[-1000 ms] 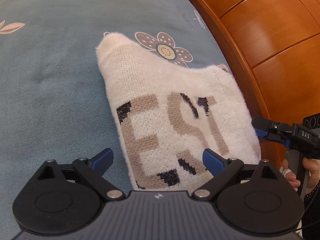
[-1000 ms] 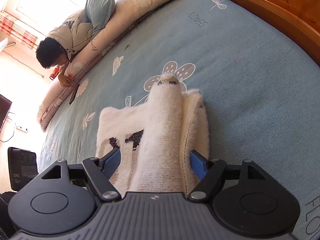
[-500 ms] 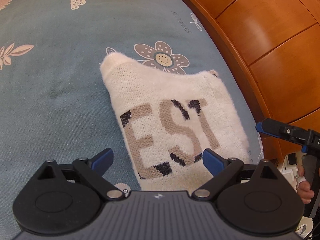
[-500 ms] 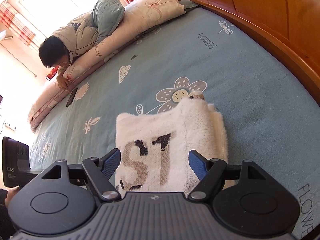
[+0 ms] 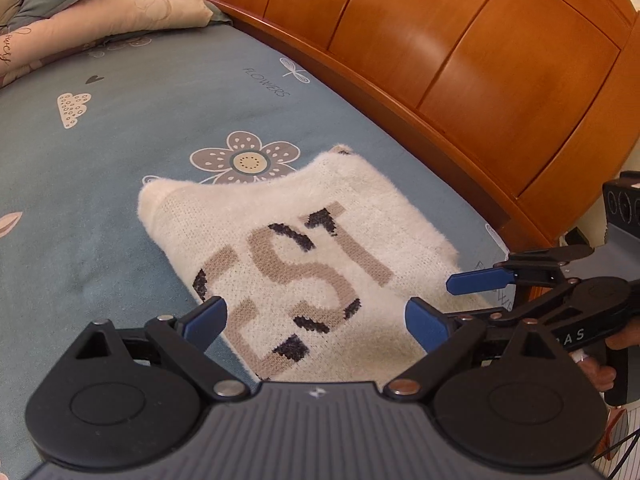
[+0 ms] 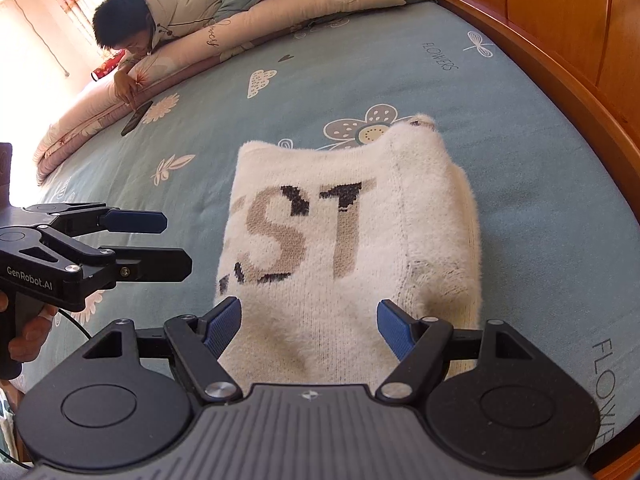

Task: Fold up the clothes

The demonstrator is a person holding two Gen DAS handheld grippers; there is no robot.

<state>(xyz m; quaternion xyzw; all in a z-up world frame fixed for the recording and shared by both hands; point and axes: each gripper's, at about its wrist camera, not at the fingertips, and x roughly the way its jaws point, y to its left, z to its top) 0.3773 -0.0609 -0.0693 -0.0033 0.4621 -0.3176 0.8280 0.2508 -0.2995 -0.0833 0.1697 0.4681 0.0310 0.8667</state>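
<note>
The folded sweater (image 6: 344, 240) bears knitted letters "EST". The bedsheet (image 5: 120, 152) is printed "FLOWERS". The left gripper (image 6: 148, 240) reads "GenRobot.AI".

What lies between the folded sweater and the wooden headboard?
Only bare blue bedsheet; the right wrist view shows it between the folded sweater and wooden headboard.

Fuzzy knitted cream sweater (image 5: 304, 248) ahead of claw, matt woven blue sheet (image 5: 120, 152) beneath, glossy varnished wooden headboard (image 5: 460, 52) beyond
</note>
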